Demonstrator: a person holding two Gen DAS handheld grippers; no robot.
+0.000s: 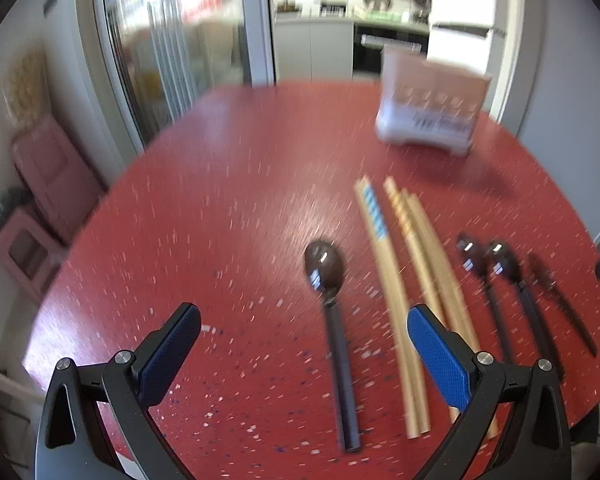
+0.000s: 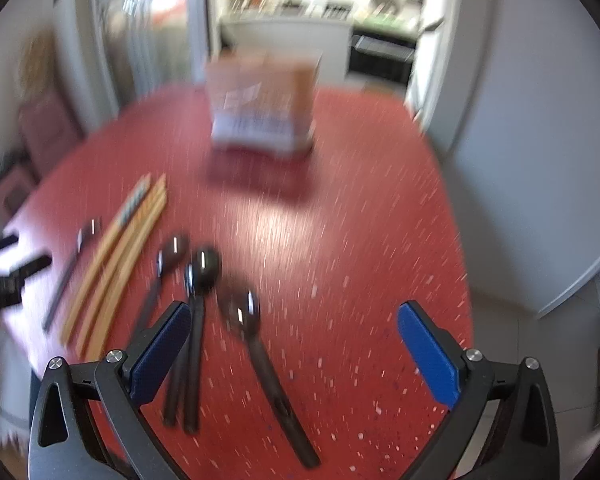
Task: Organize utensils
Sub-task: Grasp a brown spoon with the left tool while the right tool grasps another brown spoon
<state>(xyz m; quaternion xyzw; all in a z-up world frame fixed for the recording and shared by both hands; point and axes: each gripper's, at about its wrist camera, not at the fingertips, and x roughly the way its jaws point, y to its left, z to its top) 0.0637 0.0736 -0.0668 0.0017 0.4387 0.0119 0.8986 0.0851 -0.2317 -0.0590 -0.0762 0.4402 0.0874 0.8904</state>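
Observation:
Utensils lie on a red speckled table (image 1: 228, 208). In the left wrist view a dark spoon (image 1: 334, 320) lies between the fingers of my open, empty left gripper (image 1: 304, 344). Wooden chopsticks (image 1: 404, 280) lie right of it, then three more dark spoons (image 1: 512, 292). In the right wrist view my open, empty right gripper (image 2: 294, 340) hovers over a dark spoon (image 2: 260, 344); two spoons (image 2: 192, 320) lie by its left finger. Chopsticks (image 2: 116, 260) and another spoon (image 2: 70, 272) lie further left. A utensil holder (image 1: 432, 108) stands at the back; it also shows in the right wrist view (image 2: 264, 104).
The table edge (image 2: 470, 280) runs close on the right, with floor beyond. A pink cabinet (image 1: 48, 184) stands left of the table. A glass door and kitchen counter are behind. The left gripper's black body (image 2: 8, 276) shows at the left in the right wrist view.

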